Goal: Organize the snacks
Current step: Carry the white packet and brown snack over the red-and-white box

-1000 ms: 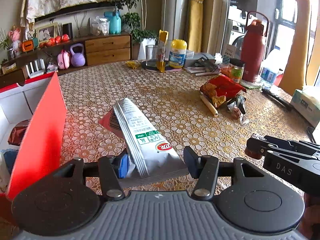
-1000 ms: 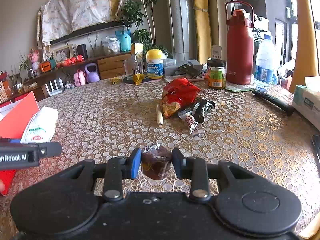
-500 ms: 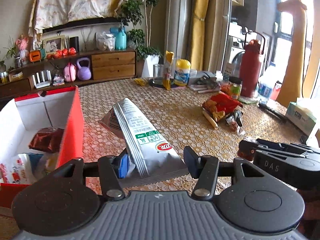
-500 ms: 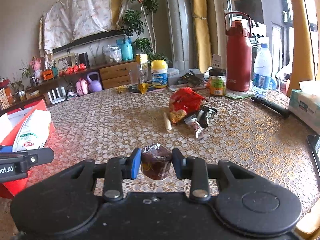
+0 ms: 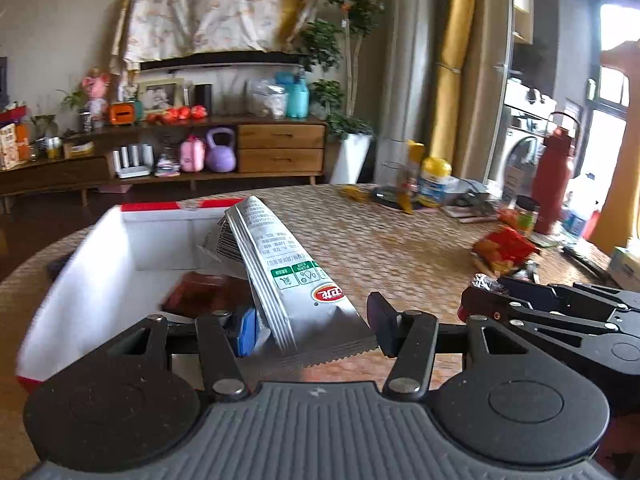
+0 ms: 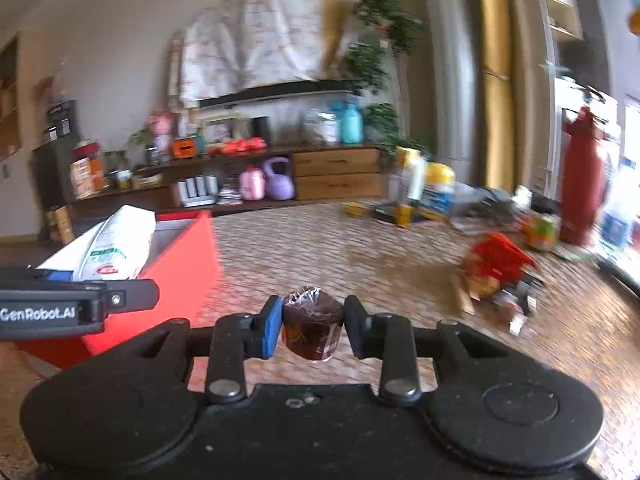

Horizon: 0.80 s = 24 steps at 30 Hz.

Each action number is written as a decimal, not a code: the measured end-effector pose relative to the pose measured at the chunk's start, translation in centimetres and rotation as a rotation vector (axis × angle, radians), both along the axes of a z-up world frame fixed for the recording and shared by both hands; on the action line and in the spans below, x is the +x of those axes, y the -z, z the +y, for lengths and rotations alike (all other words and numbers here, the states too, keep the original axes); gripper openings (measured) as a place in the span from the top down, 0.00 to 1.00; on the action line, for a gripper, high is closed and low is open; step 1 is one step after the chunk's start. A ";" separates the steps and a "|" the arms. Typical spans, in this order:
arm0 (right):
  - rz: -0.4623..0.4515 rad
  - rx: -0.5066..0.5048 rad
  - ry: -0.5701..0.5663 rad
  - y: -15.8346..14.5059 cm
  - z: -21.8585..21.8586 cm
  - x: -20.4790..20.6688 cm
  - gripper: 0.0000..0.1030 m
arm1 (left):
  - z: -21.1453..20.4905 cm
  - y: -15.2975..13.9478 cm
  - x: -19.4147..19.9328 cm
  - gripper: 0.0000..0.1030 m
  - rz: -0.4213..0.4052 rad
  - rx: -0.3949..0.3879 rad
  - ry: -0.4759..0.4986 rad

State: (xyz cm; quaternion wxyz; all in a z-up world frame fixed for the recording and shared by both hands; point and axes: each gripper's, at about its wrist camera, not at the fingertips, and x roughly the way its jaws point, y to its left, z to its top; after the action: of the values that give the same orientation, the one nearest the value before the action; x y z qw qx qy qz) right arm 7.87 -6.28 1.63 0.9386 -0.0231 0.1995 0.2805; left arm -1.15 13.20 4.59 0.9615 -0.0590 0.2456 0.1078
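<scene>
The red cardboard box with white inner walls (image 5: 120, 248) serves as the landmark. A second ago the left gripper (image 5: 312, 324) held the silver foil snack packet (image 5: 280, 276) over the patterned table beside the box's red wall; now the packet hangs above the box's open interior, its upper end over the far white wall, with a dark red wrapped snack (image 5: 204, 292) lying on the box floor beneath it. The left jaws stand fairly wide; the packet's lower end rests against the blue left pad, and whether the right pad touches it I cannot tell. The right gripper (image 6: 312, 322) has come closer to the box's right side, its jaws closed on the small dark brown foil-topped cup snack (image 6: 312, 324). The red crinkled snack bag (image 6: 496, 264) stays on the table, well to the right of the box.
</scene>
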 end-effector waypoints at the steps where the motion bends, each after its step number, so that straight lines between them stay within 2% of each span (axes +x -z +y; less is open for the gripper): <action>1: -0.007 -0.003 -0.021 -0.2 0.9 -0.1 0.69 | 0.8 -0.1 -0.2 0.47 0.001 0.001 -0.011; 5: -0.031 -0.008 -0.092 -1.1 3.9 -0.7 0.69 | 3.8 -0.4 -0.6 0.47 0.014 0.015 -0.038; 12: -0.065 -0.008 -0.190 -2.6 7.9 -1.4 0.69 | 7.8 -0.6 -0.3 0.47 0.043 0.023 -0.030; 16: -0.075 -0.016 -0.227 -2.9 9.4 -1.5 0.69 | 9.4 -0.5 0.1 0.47 0.075 0.034 0.003; 24: -0.055 -0.045 -0.289 -2.9 12.0 -1.3 0.69 | 13.1 0.1 2.2 0.47 0.167 0.077 0.138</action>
State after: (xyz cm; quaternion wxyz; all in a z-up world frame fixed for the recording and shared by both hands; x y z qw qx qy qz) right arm 6.60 5.72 4.50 0.8927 -0.0804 0.1745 0.4076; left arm 1.08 26.28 4.45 0.9444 0.0041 0.3242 0.0551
